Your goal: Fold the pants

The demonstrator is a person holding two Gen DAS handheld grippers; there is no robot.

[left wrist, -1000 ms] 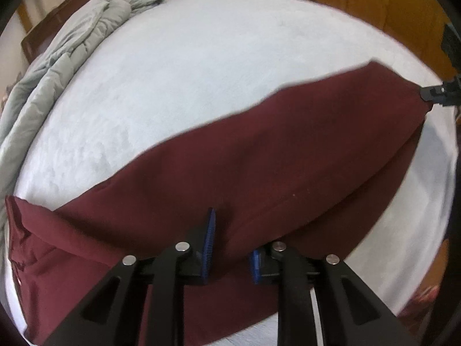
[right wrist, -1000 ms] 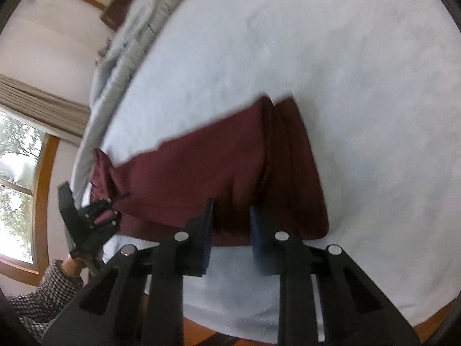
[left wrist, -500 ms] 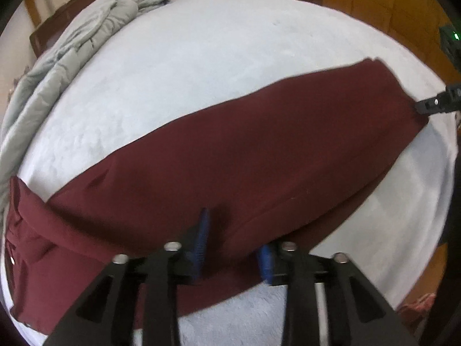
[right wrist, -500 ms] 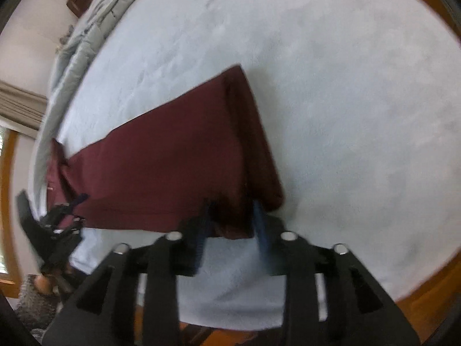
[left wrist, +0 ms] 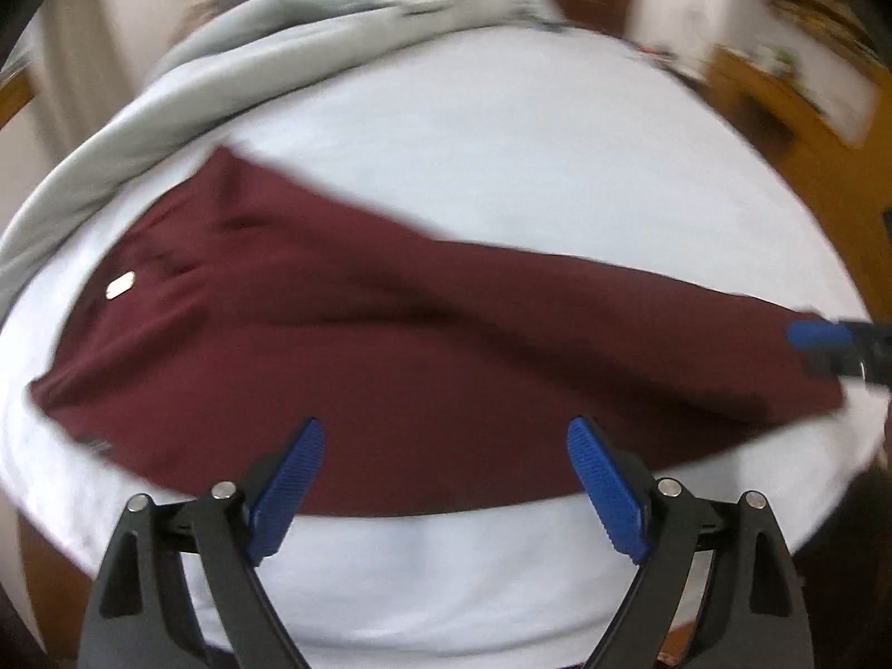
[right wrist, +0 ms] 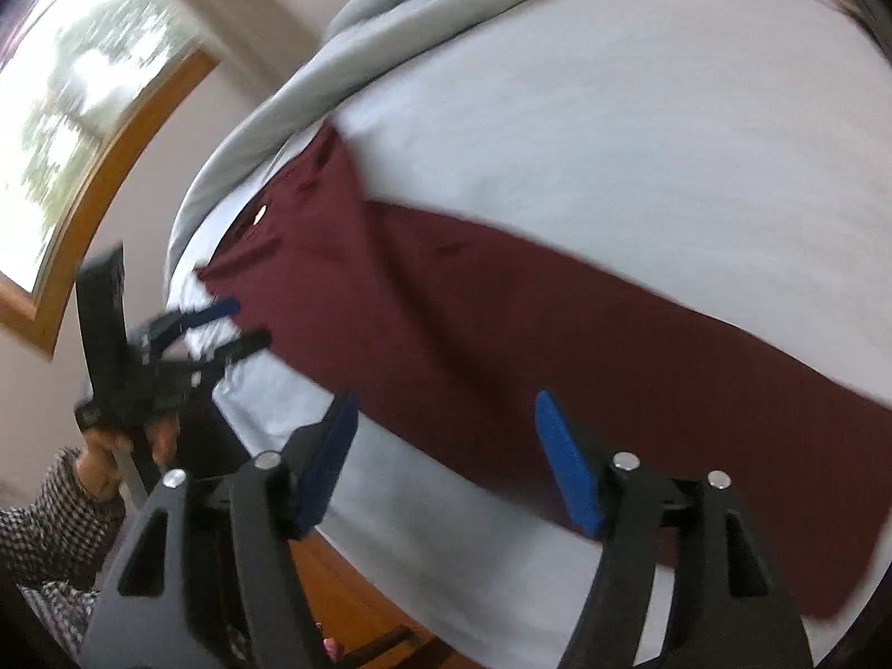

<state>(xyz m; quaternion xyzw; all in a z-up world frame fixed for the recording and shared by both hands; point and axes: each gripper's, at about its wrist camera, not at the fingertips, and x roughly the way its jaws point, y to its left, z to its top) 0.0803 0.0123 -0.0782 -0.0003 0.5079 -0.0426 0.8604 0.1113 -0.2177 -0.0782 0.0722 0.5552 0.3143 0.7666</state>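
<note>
The maroon pants [left wrist: 423, 345] lie flat on the white bed [left wrist: 502, 156], lengthwise along its near edge; the waist end points toward the grey quilt [left wrist: 267, 50] heaped at the far-left edge. Our left gripper [left wrist: 446, 446] has just been opening: its blue pads [left wrist: 605, 479] stand wide apart above the cloth, gripping nothing. Our right gripper [right wrist: 446, 423] has likewise been opening, jaws apart over the pants' near edge, nothing pinched between them.

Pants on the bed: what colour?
Dark maroon pants, plain, no pattern; clearest in the left wrist view.
</note>
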